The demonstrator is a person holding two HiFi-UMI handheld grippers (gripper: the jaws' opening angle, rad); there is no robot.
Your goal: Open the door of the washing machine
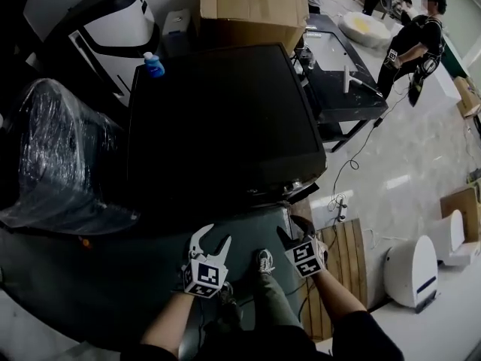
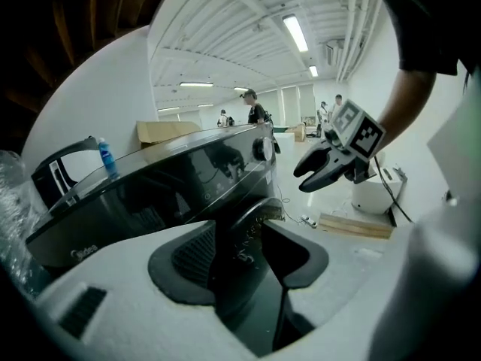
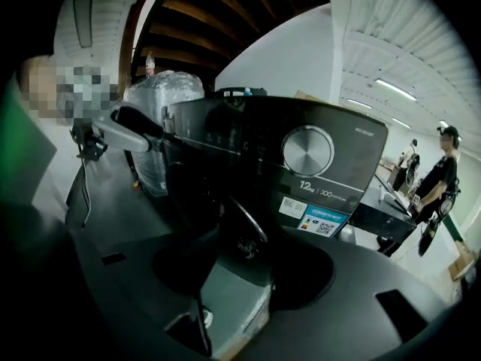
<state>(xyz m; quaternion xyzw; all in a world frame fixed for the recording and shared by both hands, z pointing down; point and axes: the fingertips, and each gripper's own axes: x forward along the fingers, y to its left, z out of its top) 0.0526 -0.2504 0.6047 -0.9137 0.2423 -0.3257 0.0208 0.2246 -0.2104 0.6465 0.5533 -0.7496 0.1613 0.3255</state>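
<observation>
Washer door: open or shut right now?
Looks shut: in both gripper views the door sits flat against the front of the washing machine; no drum opening shows.

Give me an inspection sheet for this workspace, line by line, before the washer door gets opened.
Surface: dark floor in front of the machine; pale floor to the right.
Job's things: black washing machine; its front door looks shut.
Clutter: blue bottle on the machine's top; cardboard box behind it; plastic-wrapped bundle on its left; wooden pallet at right.
Grippers: left gripper and right gripper both open, empty, facing the door, not touching it.
Cables: cable and power strip on the pale floor.
Surroundings: person standing far right; black table; white appliance.
</observation>
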